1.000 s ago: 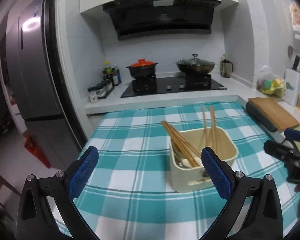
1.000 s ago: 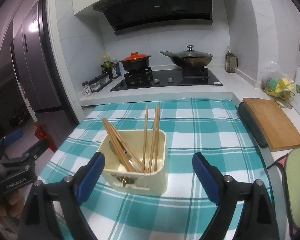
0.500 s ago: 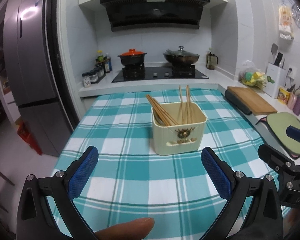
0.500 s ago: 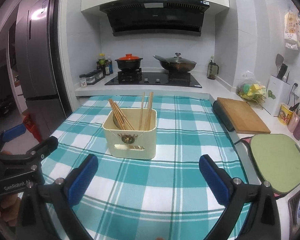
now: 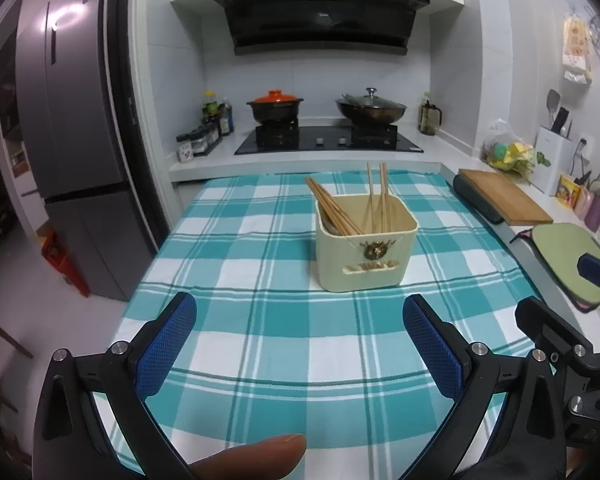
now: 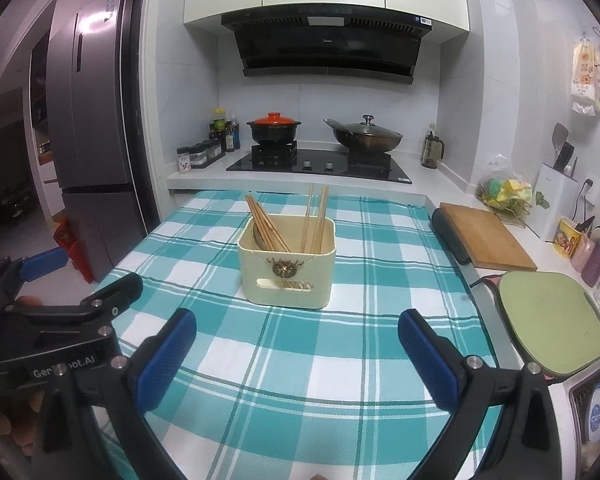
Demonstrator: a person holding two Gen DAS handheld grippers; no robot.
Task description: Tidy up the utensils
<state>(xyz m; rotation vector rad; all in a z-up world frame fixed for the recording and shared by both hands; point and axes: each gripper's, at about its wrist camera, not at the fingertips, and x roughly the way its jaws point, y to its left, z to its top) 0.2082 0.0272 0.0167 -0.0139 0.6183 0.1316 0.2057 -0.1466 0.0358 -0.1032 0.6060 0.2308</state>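
Both the left gripper [image 5: 299, 342] and right gripper [image 6: 297, 345] hang spread and empty, well short of the cream utensil box [image 6: 287, 265] mid-tablecloth [image 5: 260, 320], so grabbing those 2 upright chopsticks [image 6: 315, 219] carelessly could tip it.

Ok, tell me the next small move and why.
Probably keep both grippers back and stop: the chopsticks all stand inside the cream holder, none lie on the checked cloth, and the left gripper and right gripper are open and empty.
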